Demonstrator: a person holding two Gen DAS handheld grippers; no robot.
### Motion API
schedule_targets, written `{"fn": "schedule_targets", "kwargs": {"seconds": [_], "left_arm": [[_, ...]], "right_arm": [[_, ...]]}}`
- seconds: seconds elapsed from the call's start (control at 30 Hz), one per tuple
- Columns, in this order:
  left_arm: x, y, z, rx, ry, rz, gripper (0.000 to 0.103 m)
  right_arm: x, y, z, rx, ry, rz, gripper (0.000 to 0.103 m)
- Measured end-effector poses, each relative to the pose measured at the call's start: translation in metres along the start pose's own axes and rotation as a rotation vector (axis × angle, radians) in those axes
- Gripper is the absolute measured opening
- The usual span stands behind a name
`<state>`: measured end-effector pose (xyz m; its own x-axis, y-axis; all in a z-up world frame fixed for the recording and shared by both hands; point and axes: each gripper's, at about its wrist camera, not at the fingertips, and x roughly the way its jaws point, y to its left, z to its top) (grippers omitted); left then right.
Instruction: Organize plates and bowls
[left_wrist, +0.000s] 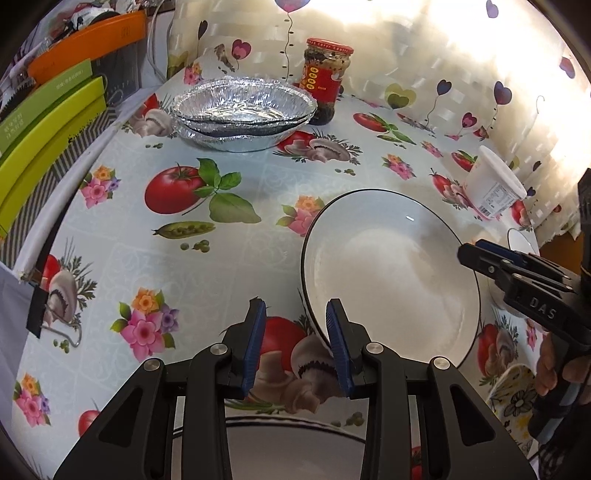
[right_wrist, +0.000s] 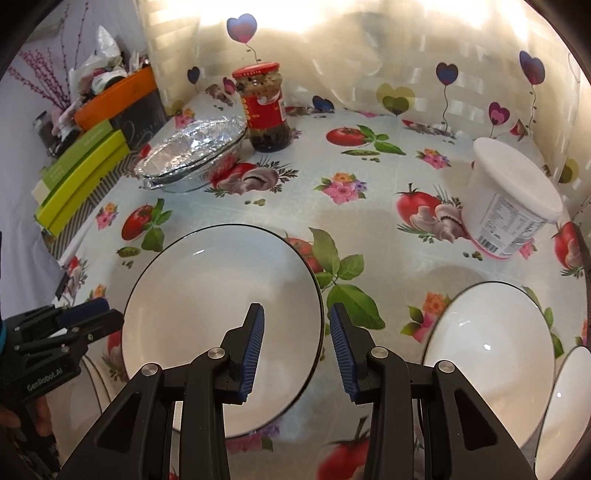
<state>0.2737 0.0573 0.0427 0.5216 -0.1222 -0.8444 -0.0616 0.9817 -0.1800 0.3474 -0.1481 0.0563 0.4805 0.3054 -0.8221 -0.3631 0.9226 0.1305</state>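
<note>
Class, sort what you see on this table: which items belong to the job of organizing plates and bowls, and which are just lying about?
Part of the job:
white plate
white bowl
foil pans

Lying about:
sauce jar
white tub
green boxes
orange bin

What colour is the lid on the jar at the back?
Red; the jar lid shows best in the right wrist view.

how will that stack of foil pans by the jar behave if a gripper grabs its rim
The foil pans look thin and crinkled, so the rim would probably crumple or bend under a pinch. They seem light, so a push likely slides the whole stack across the tablecloth. Loosely nested, the top one may lift off alone.
</note>
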Motion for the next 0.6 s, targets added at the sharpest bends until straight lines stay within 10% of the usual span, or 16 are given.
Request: {"fn": "schedule_targets", "kwargs": {"seconds": [0.6], "left_arm": [[0.022,-0.001,-0.001,-0.005,0.047,-0.021,0.035]], "right_arm": [[0.029,0.004,0.006,-0.038,0.048,-0.026,0.036]]}}
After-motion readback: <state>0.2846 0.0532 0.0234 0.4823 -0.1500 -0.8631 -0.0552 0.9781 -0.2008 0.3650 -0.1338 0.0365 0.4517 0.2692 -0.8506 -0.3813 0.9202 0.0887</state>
